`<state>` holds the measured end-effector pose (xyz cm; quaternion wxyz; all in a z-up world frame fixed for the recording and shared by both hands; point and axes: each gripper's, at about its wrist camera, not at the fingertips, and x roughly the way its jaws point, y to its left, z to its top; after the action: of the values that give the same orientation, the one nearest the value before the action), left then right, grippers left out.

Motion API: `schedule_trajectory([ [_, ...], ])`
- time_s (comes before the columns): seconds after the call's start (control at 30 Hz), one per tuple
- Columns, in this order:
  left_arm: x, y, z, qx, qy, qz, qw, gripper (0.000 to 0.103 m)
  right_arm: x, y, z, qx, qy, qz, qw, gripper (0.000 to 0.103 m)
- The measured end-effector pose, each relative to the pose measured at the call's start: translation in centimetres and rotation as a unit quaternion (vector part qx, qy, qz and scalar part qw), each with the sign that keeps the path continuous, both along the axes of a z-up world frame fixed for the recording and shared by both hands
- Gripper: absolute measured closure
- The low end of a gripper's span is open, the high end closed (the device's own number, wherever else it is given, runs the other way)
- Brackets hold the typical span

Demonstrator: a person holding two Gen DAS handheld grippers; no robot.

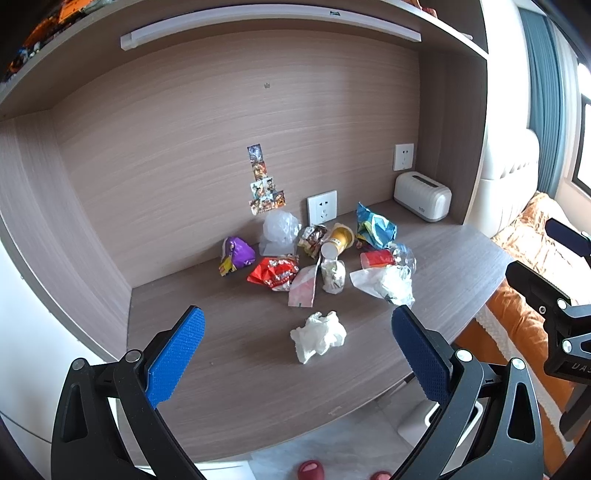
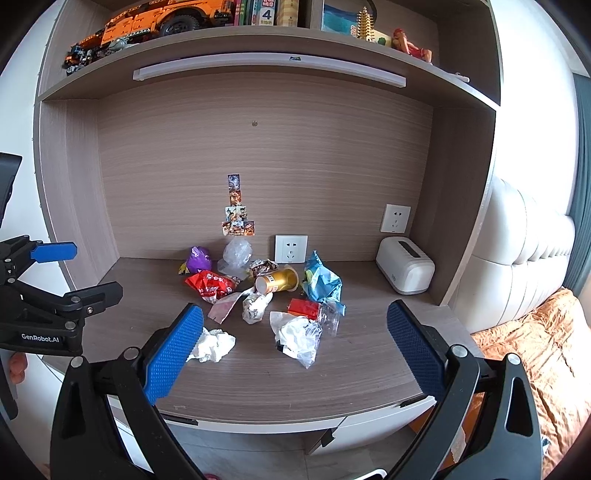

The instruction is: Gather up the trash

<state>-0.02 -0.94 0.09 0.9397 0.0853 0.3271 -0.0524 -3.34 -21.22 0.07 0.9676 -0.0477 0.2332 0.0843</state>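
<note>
Trash lies heaped on the wooden desk. A crumpled white tissue lies nearest the front. Behind it are a red wrapper, a purple wrapper, a tipped yellow cup, a blue bag, a clear plastic bag and a white plastic bag. My left gripper is open and empty, hovering before the tissue. My right gripper is open and empty, short of the desk's front edge.
A white toaster-like box stands at the desk's back right. Wall sockets and stickers sit on the back panel. A shelf above holds toys and books. An orange-covered bed lies to the right.
</note>
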Motion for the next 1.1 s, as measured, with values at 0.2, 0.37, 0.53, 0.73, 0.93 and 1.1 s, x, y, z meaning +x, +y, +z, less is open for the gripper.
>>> schedule_trajectory([
  [0.2,0.0,0.9,0.0,-0.003,-0.001,0.000,1.0000,0.004,0.1,0.0,0.1,0.001,-0.001,0.003,1.000,0.004],
  [0.37,0.2,1.1,-0.1,-0.003,-0.001,-0.001,1.0000,0.004,0.2,0.0,0.2,-0.001,-0.003,0.004,1.000,0.004],
  [0.53,0.2,1.1,-0.1,-0.004,0.000,-0.001,1.0000,0.004,0.5,0.0,0.3,-0.002,-0.003,0.004,1.000,0.004],
  [0.73,0.4,1.0,0.1,-0.003,0.000,0.000,1.0000,0.004,0.5,0.1,0.3,-0.001,-0.004,0.006,1.000,0.004],
  [0.93,0.5,1.0,0.1,-0.003,0.000,0.000,1.0000,0.004,0.6,0.3,0.5,-0.005,-0.007,0.010,1.000,0.004],
  [1.1,0.6,1.1,0.1,-0.003,0.000,-0.001,1.0000,0.004,0.7,0.4,0.5,-0.005,-0.008,0.013,1.000,0.004],
])
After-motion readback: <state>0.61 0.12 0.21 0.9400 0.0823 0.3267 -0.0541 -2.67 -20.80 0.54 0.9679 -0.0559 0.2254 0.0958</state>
